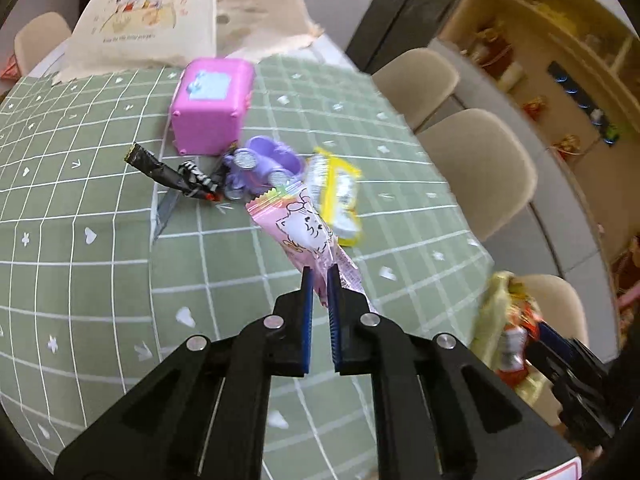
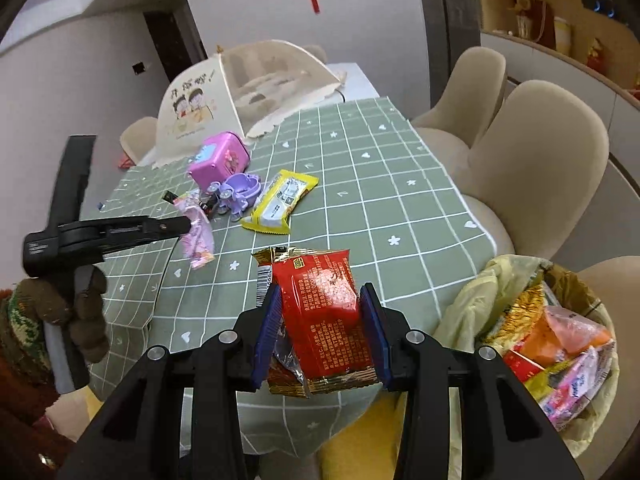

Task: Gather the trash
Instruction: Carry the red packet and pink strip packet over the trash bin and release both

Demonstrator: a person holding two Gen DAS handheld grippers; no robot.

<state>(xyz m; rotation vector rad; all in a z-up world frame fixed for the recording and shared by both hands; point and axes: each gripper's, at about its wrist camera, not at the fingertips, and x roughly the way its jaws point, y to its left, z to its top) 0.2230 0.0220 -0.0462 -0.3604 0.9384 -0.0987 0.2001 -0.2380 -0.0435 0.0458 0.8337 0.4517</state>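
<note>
Our left tongs point(image 1: 319, 276) are pressed together on the pink wrapper point(image 1: 308, 228), which sticks out beyond the tips toward 12 o'clock, off the green checked worktop point(image 1: 100, 240). Our right tongs point(image 2: 320, 300) pinch the red packet point(image 2: 324, 300) by its sides, above the worktop's near edge. At 4 o'clock from the red packet, just beside the worktop, the bin point(image 2: 560, 344) holds more wrappers. On the worktop, a yellow wrapper point(image 2: 280, 202) lies at 12 o'clock from the red packet. At 9 o'clock from it sit a purple toy point(image 2: 238, 192) and a pink box point(image 2: 220, 160). A black wrapper point(image 1: 176, 174) lies at 9 o'clock from the toy.
</note>
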